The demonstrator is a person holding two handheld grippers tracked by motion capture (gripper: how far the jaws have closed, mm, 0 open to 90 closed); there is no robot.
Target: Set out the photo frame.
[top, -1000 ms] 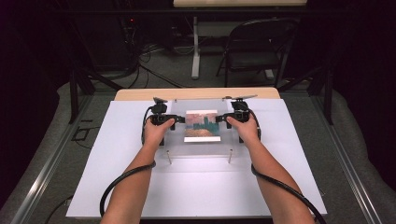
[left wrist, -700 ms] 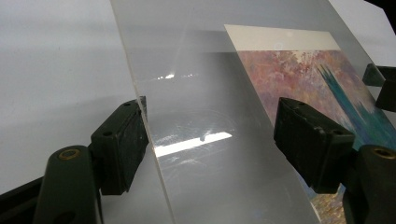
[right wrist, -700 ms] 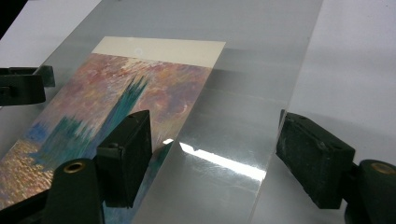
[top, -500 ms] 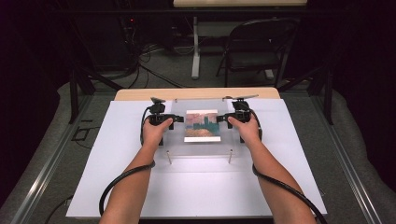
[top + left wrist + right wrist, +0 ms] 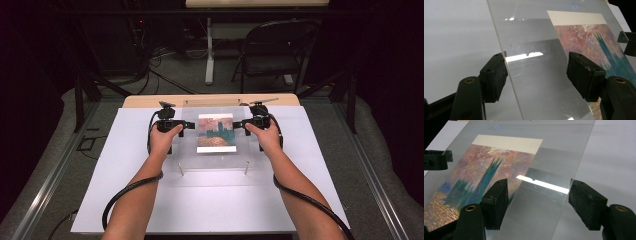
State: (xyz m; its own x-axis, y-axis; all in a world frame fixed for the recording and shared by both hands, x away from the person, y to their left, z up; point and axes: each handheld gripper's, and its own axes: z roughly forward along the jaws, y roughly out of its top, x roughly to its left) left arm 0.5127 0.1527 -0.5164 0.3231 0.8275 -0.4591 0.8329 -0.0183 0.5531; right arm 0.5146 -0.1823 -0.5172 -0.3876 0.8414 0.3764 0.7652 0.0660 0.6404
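Both forearms reach in from six o'clock toward twelve. The left claw (image 5: pixel 190 125) points toward three o'clock and the right claw (image 5: pixel 236 123) toward nine; the jaws of both have just been closing, pads not yet pressing.

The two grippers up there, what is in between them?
Between the left gripper and the right gripper lies a clear plastic sheet over a painted picture, seen in the high view. Each gripper straddles one edge of the sheet.
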